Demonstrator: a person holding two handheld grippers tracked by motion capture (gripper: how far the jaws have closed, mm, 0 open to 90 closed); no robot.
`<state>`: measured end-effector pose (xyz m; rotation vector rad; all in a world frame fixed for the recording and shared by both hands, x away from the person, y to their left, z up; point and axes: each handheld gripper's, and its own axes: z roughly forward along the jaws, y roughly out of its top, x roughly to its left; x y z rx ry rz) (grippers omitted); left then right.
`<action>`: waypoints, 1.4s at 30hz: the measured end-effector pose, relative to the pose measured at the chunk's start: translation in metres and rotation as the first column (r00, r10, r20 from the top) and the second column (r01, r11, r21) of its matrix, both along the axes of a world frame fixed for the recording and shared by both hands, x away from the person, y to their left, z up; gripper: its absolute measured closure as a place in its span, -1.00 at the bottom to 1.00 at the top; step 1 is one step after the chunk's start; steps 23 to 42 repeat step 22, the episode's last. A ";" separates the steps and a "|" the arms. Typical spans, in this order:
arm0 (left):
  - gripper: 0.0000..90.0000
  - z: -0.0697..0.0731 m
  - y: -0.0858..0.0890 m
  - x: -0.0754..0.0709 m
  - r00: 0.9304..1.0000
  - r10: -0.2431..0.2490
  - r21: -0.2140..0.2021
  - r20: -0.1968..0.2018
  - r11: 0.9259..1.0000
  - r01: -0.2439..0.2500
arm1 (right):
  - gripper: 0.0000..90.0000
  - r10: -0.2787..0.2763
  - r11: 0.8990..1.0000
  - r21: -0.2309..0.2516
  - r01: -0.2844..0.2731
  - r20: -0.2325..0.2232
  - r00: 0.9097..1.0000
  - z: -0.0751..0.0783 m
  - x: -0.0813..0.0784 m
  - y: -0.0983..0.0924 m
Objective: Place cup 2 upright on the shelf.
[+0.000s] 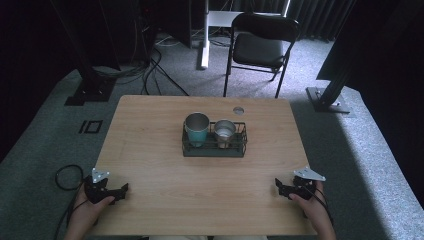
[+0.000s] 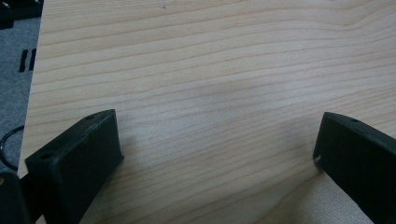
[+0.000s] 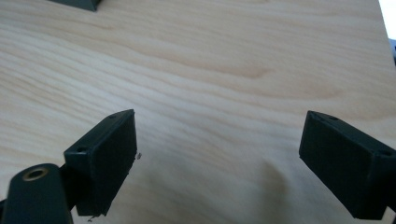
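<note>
Both grippers rest at the frame's lower corners, left gripper (image 1: pixel 122 190) and right gripper (image 1: pixel 278 185), jaws spread wide over bare table (image 1: pixel 150 150). The teal cup (image 1: pixel 196 129) and steel cup (image 1: pixel 224 132) stand side by side in the rack (image 1: pixel 215 150) at centre frame.

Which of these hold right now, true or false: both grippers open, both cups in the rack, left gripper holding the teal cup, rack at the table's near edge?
1. Both grippers are open. True: the left gripper and the right gripper have jaws wide apart.
2. Both cups stand in the wire rack. True: the teal cup beside the steel cup.
3. The left gripper holds the teal cup. False: it holds nothing.
4. The rack sits at the table's near edge. False: it sits mid-table, toward the far side.
</note>
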<state>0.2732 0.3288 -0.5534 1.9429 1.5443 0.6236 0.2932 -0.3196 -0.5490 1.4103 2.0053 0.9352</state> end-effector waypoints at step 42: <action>-0.97 0.000 0.000 0.000 1.000 0.000 0.000 0.000 1.000 0.000 | -0.76 -0.007 1.000 0.003 0.007 -0.084 0.996 -0.007 -0.010 -0.013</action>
